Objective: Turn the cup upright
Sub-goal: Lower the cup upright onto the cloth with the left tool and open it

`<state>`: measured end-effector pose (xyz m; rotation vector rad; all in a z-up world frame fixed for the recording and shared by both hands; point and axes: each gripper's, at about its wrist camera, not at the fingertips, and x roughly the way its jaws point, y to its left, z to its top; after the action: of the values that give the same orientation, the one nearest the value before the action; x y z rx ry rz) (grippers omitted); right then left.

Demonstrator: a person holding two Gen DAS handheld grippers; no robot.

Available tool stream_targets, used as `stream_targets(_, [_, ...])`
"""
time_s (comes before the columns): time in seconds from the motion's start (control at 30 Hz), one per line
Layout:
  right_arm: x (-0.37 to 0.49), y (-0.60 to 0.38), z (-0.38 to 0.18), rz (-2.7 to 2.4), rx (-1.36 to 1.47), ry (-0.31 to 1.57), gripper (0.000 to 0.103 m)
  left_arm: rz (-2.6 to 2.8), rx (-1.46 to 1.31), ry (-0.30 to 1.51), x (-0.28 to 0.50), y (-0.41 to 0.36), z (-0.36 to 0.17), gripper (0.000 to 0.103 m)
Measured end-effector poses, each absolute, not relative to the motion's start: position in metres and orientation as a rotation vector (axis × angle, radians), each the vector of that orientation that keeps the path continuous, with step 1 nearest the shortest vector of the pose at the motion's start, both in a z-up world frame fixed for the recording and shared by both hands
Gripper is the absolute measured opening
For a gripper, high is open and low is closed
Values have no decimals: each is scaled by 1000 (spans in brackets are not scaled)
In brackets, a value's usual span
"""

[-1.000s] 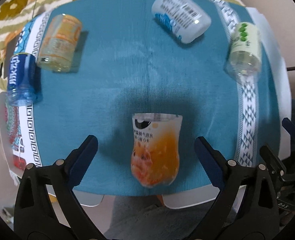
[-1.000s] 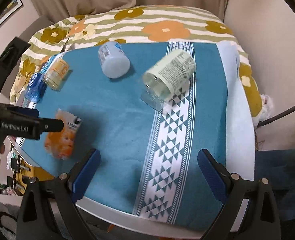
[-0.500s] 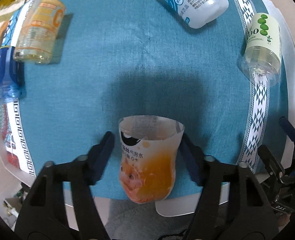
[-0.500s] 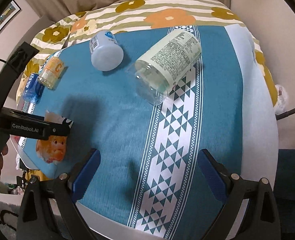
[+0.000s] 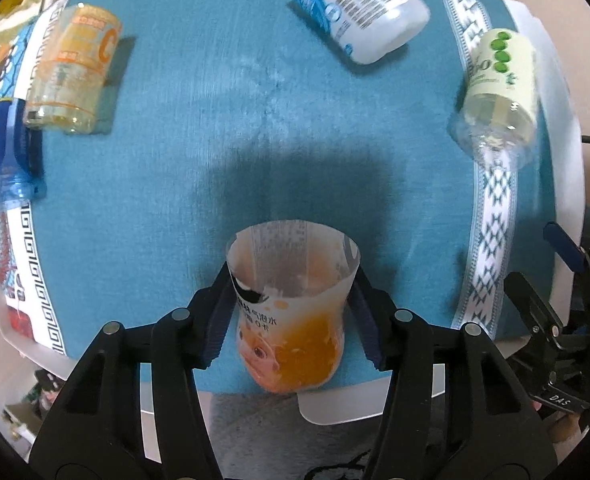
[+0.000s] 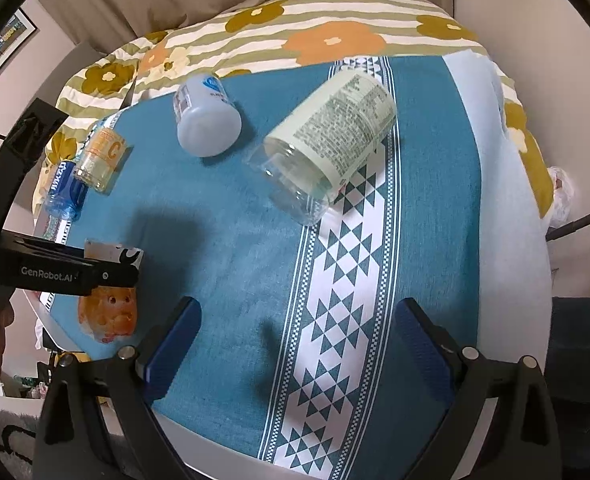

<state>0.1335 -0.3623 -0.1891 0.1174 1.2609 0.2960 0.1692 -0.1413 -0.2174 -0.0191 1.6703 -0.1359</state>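
Gripping the orange cup near the front edge of the table, the left gripper is pressing both blue pads against the cup's sides just under the rim. The cup is lying on the teal cloth with its open mouth pointing away from the camera, so I'm guessing the grab part is done and the actual tipping upright is what's left. Can't tell if it's lifting off the cloth at all.

The right gripper is hanging over the cloth with its jaws spread wide, holding nothing.

Contents-wise, the orange cup is looking empty inside. Four other containers are lying on their sides too: a white one, a green-label clear one, an orange-label one and a blue one. None seem to be holding anything.
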Motion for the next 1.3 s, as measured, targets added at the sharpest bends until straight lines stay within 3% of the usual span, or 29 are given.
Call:
stream_targets(0.37, [127, -358, -155, 281, 85, 1199, 97, -223, -72, 1365, 156, -123, -156, 58])
stream_targets(0.6, [119, -345, -157, 273, 4, 1188, 97, -202, 30, 1206, 137, -119, -166, 58])
stream_targets(1.13, [105, -342, -170, 282, 31, 1193, 97, -185, 95, 1113, 131, -127, -186, 59])
stream_targets(1.2, [104, -345, -170, 278, 41, 1192, 97, -183, 91, 1116, 132, -127, -188, 61])
stream_targets(1.3, [101, -347, -170, 272, 52, 1189, 97, -162, 104, 1107, 131, -127, -191, 88])
